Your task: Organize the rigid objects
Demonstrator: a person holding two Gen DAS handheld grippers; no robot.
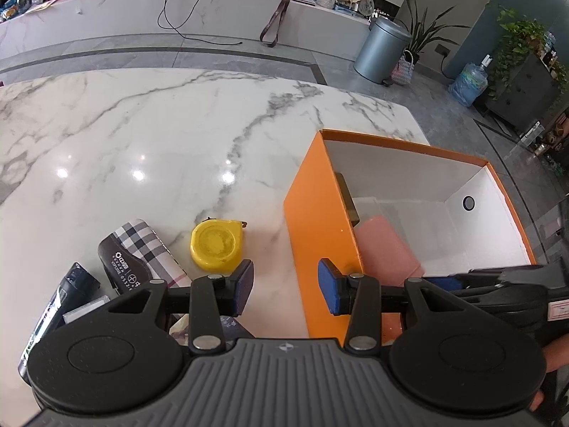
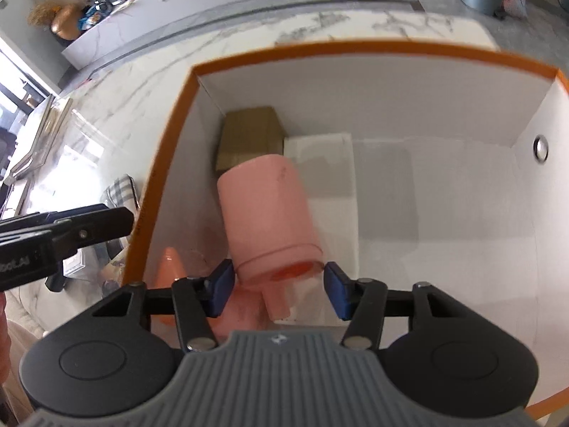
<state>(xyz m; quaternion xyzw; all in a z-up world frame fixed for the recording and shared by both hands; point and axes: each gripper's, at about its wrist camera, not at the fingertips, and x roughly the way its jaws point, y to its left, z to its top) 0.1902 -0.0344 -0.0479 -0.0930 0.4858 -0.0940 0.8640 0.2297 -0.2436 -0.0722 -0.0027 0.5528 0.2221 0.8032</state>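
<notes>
The right tongs (image 2: 279, 290) are inside the orange box (image 2: 167, 163), their blue pads on either side of the near rim of a smooth pink cup (image 2: 266, 210). The cup lies tilted, its closed end toward a brown carton (image 2: 249, 135) in the box's far left corner. The left pad touches the rim; whether the right pad presses on it I cannot tell. The box is stiff card, orange outside and matte white inside, with a round metal eyelet (image 2: 540, 147) in its right wall. An orange cone (image 2: 170, 267) stands by the near left wall.

The left tongs (image 1: 286, 286) hang part-open and empty over the glossy, grey-veined marble counter (image 1: 142, 135), beside the box's outer wall. Near them lie a round-cornered yellow plastic tape measure (image 1: 216, 243), a checked cloth (image 1: 149, 245) and a dark case (image 1: 122, 267).
</notes>
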